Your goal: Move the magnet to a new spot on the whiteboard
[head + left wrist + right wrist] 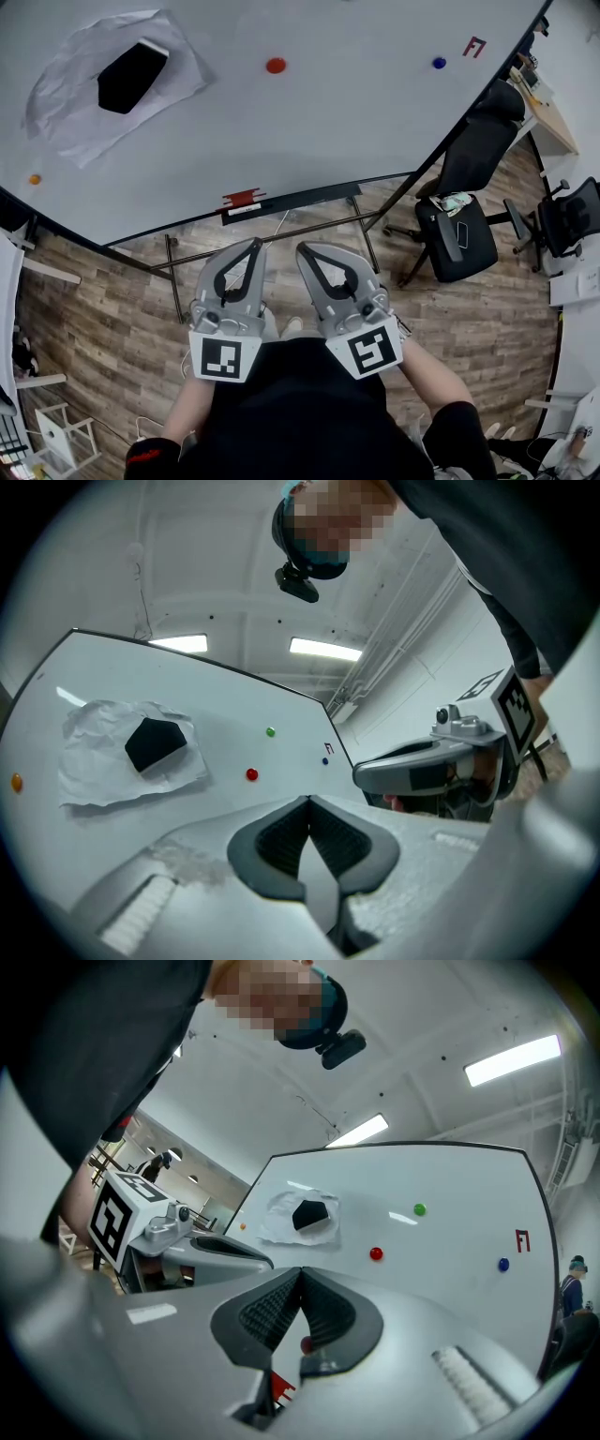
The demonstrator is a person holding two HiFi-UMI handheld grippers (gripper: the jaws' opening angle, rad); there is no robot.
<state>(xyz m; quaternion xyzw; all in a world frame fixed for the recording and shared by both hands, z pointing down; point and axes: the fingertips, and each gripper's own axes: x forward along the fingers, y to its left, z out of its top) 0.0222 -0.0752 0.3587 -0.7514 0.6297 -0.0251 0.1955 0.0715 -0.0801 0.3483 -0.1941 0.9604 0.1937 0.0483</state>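
Right gripper (306,249) closed, small round red magnet (276,66) on whiteboard (337,131)

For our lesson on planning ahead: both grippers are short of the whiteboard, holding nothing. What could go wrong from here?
The whiteboard carries a red magnet, a blue magnet and an orange magnet, so the wrong one might get moved.
The left gripper and right gripper are shut; reaching in shut could knock a magnet off.

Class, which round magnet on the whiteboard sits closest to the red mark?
The blue magnet, right beside the red mark; the red magnet, green magnet and orange magnet sit farther off.
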